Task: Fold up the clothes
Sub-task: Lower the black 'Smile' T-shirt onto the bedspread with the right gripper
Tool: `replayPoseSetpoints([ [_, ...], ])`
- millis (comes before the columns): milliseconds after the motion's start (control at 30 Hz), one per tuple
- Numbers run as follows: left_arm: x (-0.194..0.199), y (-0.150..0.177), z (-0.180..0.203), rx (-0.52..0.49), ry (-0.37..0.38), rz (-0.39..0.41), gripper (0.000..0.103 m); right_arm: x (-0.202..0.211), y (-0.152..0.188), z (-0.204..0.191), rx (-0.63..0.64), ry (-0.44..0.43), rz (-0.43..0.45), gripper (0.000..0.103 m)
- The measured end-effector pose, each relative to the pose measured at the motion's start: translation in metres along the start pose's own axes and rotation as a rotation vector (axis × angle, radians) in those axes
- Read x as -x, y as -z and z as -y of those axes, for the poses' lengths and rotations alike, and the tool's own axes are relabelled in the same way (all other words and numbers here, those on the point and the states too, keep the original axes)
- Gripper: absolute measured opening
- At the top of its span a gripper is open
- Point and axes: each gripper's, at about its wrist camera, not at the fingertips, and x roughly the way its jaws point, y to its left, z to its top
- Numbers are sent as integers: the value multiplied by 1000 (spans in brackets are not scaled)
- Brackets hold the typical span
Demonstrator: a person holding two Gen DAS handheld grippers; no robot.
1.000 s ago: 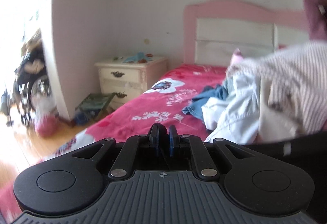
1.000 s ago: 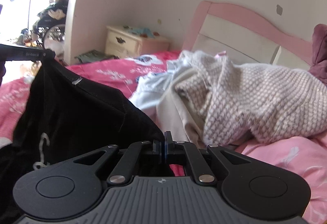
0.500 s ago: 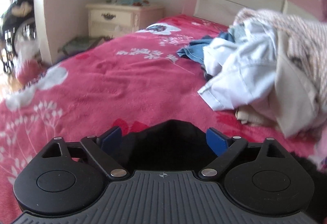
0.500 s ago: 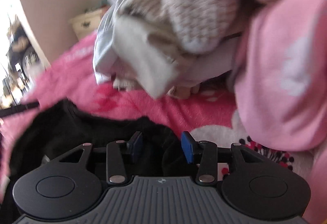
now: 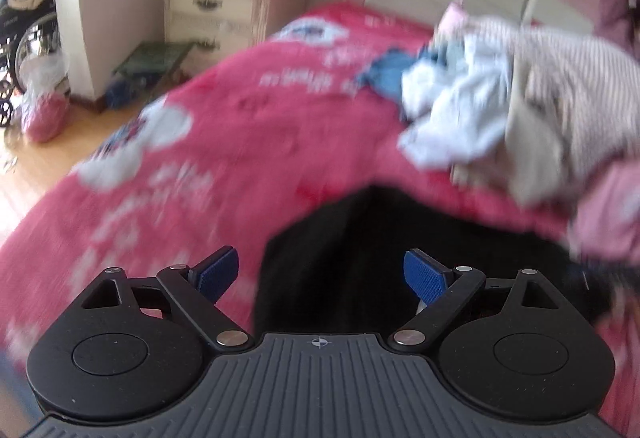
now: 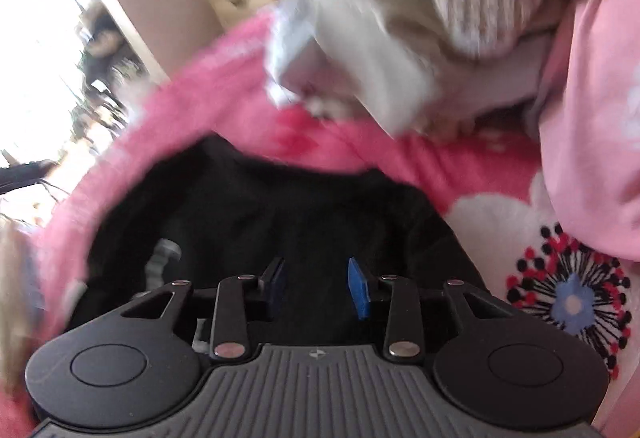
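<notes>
Black fabric garment (image 5: 360,258) lies spread flat on red floral bedspread (image 5: 240,142), near its front edge; long axis unclear. Left gripper (image 5: 322,272) spread wide, empty. Right gripper (image 6: 316,286) half-spread, just been narrowing, pads clear of garment. Heaped pale clothes (image 5: 500,98) toward headboard.

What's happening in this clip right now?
A person with a gripper in each hand is folding clothes on a bed with a red floral cover. A black garment lies spread on it, and neither gripper holds it. The left gripper stands wide open above its edge; the right gripper is part open over it, its jaws having just been closing. A heap of unfolded clothes waits near the headboard.
</notes>
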Motion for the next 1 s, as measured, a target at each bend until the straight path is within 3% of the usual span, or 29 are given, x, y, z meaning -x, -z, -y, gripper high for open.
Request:
replayPoseSetpoints([
  [33,6,11,-8,8,2,-29,91,-8,-2,4,-21,72,1,31],
  [133,22,40,-33,36,32,-103,91,15,-5,9,-87,35,99,31],
  [233,40,70,-54,62,81,-166,91,50,0,-26,82,-74,125,33],
  [367,56,107,-61,11,145,-271,91,81,22,-89,284,-356,-44,35],
  [500,65,146,-65,34,187,-332,88,90,73,-140,397,-527,-295,35],
  [567,64,162,-68,88,196,-336,84,88,107,-158,454,-536,-423,35],
  [700,55,179,-69,146,199,-364,68,93,148,-156,434,-489,-537,35],
  [767,52,182,-66,130,184,-380,61,92,152,-143,361,-468,-546,35],
  [867,54,184,-65,124,169,-373,60,97,146,-128,265,-451,-527,37],
  [1000,62,191,-62,120,142,-353,57,98,138,-131,272,-456,-480,37],
])
